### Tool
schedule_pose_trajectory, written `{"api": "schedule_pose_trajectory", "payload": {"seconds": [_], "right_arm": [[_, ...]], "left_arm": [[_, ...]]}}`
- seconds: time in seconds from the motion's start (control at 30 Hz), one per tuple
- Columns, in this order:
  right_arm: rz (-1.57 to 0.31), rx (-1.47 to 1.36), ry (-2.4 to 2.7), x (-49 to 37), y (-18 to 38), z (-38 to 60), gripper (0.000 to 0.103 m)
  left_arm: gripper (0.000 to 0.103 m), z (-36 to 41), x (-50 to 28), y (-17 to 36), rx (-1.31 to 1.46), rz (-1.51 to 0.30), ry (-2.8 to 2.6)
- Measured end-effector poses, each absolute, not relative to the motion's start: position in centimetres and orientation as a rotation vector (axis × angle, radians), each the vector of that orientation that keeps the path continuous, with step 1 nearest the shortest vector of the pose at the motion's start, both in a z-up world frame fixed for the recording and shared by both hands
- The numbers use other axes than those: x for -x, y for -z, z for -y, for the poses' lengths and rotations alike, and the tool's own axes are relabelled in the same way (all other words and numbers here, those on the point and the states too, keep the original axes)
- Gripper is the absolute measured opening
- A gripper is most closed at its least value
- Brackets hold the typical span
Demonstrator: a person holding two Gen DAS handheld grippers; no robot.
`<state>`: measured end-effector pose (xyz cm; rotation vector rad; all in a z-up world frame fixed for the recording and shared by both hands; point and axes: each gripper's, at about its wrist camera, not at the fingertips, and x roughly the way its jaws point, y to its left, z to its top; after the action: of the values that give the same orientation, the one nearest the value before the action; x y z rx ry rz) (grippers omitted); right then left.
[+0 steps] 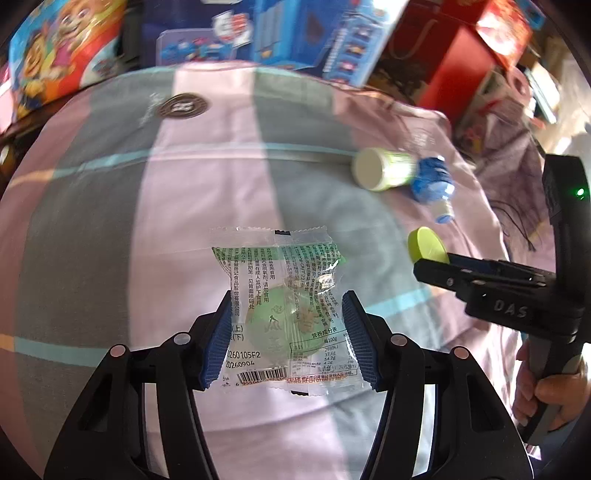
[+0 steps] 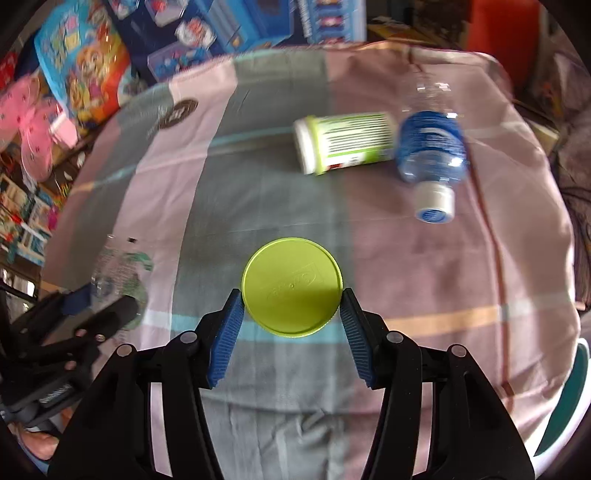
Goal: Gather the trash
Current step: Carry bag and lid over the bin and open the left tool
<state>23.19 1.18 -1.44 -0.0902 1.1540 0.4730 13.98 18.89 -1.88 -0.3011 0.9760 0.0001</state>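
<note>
Left gripper [image 1: 284, 332]: jaws about half open, pads pressed on both sides of a clear wrapper [image 1: 284, 310] with a green cake inside; the wrapper appears lifted off the cloth.
Right gripper [image 2: 291, 321]: jaws about half open, pads clamped on the rim of a green lid [image 2: 291, 286], at 12 o'clock from the fingers; the lid looks raised clear of the cloth.
Cloth [image 2: 258, 166]: striped pink and grey, covers the surface where the trash lies.
Jar [image 2: 343, 142]: white and green, on its side at 1 o'clock from the lid, lidless mouth toward 9 o'clock; contents cannot be seen.
Bottle [image 2: 430, 147]: clear with a blue label, capped, on its side just right of the jar, touching or nearly so; looks empty, though blur makes that uncertain.
Done: two pieces are in hand, wrapper in the left and lid in the right.
Left: jar and bottle not yet picked up; both held pieces still need dropping off.
Bin: none visible in either view, so where the trash goes cannot be told.
Clutter: toy boxes [image 1: 295, 33] beyond the cloth at 12 o'clock, apparently not part of the trash.
</note>
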Motion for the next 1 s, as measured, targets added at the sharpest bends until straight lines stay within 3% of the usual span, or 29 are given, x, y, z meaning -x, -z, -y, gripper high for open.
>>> {"api": "schedule_pose_trajectory", "payload": {"seconds": [1.0], "right_arm": [[-0.941,-0.265,-0.258,-17.5,-5.7,26.3,0.052]], "left_arm": [[0.059,7.9,-16.0,-2.8,-0.047,-0.957,0.34]]}}
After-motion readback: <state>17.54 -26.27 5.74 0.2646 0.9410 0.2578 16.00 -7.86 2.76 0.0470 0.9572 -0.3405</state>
